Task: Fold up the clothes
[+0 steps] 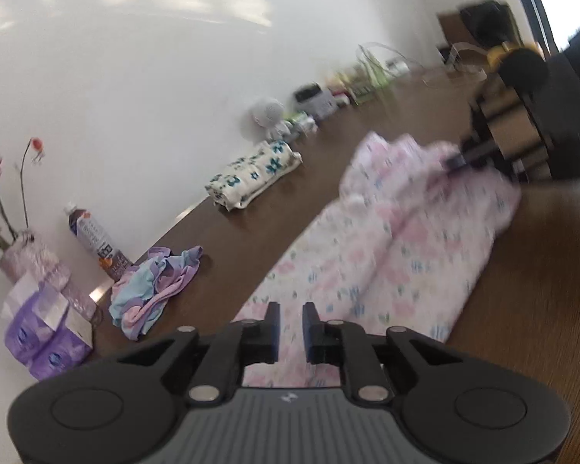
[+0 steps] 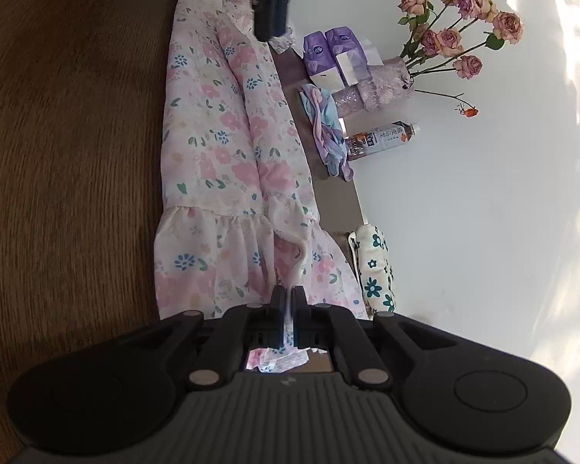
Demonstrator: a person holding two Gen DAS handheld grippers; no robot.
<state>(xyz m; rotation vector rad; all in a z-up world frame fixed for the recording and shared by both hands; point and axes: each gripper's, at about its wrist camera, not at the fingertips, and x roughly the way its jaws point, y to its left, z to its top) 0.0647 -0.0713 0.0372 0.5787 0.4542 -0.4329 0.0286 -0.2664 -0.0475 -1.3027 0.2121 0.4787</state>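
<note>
Dress (image 2: 220, 147) lies lengthwise along table (image 2: 65, 154), ruffled hem toward right gripper (image 2: 289, 301).
R gripper clamped on hem; left gripper (image 1: 291, 324) fingers apart over other end. 1 dress, 2 grippers.

I see a home room, dark brown wooden table (image 2: 65, 123) against a plain white wall (image 2: 464, 212), dried pink roses in a lilac vase (image 2: 382, 87), purple tissue packs (image 2: 330, 54), plastic drink bottle (image 2: 382, 137), folded floral clothes (image 1: 253, 176).

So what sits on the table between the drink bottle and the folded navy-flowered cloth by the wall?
Nothing: in the left wrist view, bare table edge runs from the bottle to the folded cloth. The crumpled pastel garment lies nearer the camera.
</note>
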